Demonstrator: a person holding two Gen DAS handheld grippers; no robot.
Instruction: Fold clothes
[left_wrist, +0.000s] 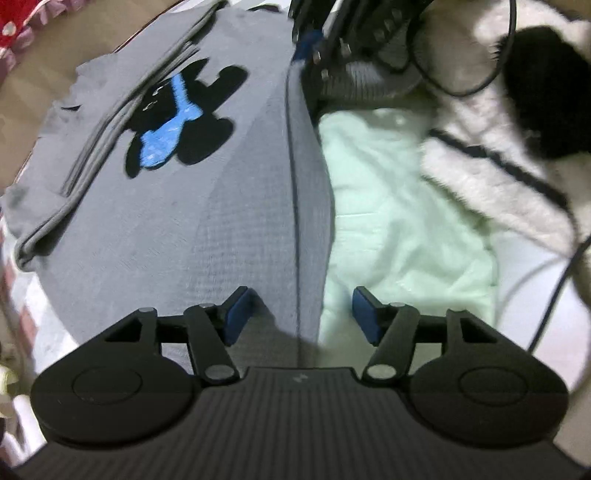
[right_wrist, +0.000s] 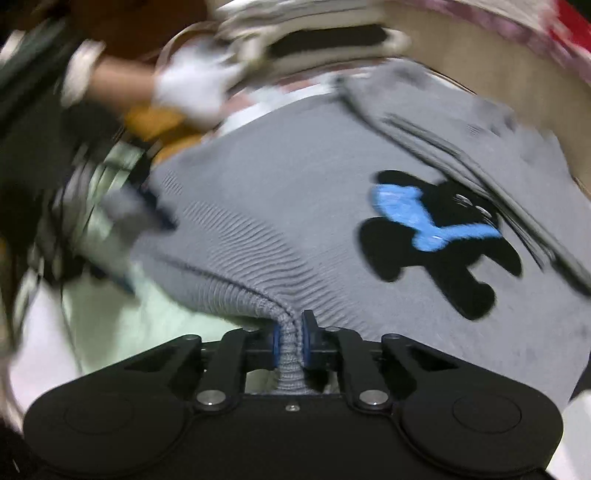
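A grey knit sweater (left_wrist: 229, 192) with a black and blue figure (left_wrist: 177, 122) lies spread on the surface; a sleeve is folded across its chest. My left gripper (left_wrist: 301, 314) is open just above the sweater's ribbed hem edge, empty. In the right wrist view my right gripper (right_wrist: 291, 338) is shut on the sweater's ribbed hem (right_wrist: 290, 354), which bunches between the blue pads. The sweater (right_wrist: 314, 206) stretches away from it. The right gripper also shows in the left wrist view (left_wrist: 314, 48) at the far hem. The left gripper appears blurred in the right wrist view (right_wrist: 147, 214).
A pale green cloth (left_wrist: 399, 206) lies beside the sweater. A white fluffy garment with black trim (left_wrist: 498, 140) lies to the right, with black cables (left_wrist: 546, 295) over it. A white-gloved hand (right_wrist: 192, 88) is at the back. A red and purple fabric (left_wrist: 14, 33) borders the far corner.
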